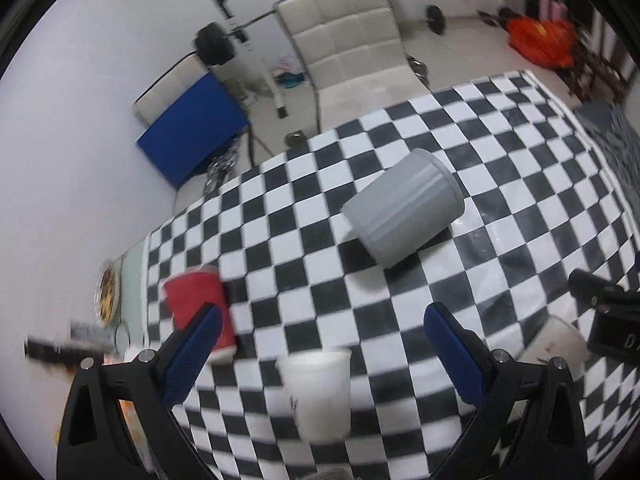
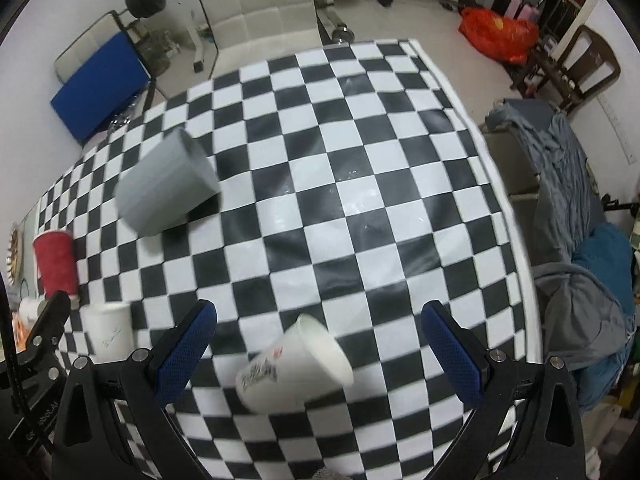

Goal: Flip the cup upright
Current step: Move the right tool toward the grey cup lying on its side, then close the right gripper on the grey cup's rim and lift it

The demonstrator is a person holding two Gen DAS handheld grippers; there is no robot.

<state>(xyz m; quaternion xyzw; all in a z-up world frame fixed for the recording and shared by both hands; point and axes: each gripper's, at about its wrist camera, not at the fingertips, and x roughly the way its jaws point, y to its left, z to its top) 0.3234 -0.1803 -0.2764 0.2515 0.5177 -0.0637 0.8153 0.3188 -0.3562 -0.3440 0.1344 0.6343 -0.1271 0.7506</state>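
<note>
A grey cup (image 1: 404,206) lies on its side on the checkered tablecloth (image 1: 520,168); it also shows in the right wrist view (image 2: 168,188). A white paper cup (image 2: 296,364) with print lies on its side between and just ahead of my right gripper's (image 2: 318,324) open fingers. A white cup (image 1: 318,394) stands upright between my left gripper's (image 1: 320,324) open fingers; it also shows in the right wrist view (image 2: 109,334). A red cup (image 1: 202,312) stands upright by the left finger (image 1: 192,356); it also shows in the right wrist view (image 2: 56,264). Both grippers are empty.
A cream chair (image 1: 348,40) and a blue panel (image 1: 192,128) stand beyond the far table edge. Barbell weights (image 1: 214,44) lie on the floor. A plate (image 1: 107,292) sits at the table's left end. Grey clothing (image 2: 576,300) hangs off the right side.
</note>
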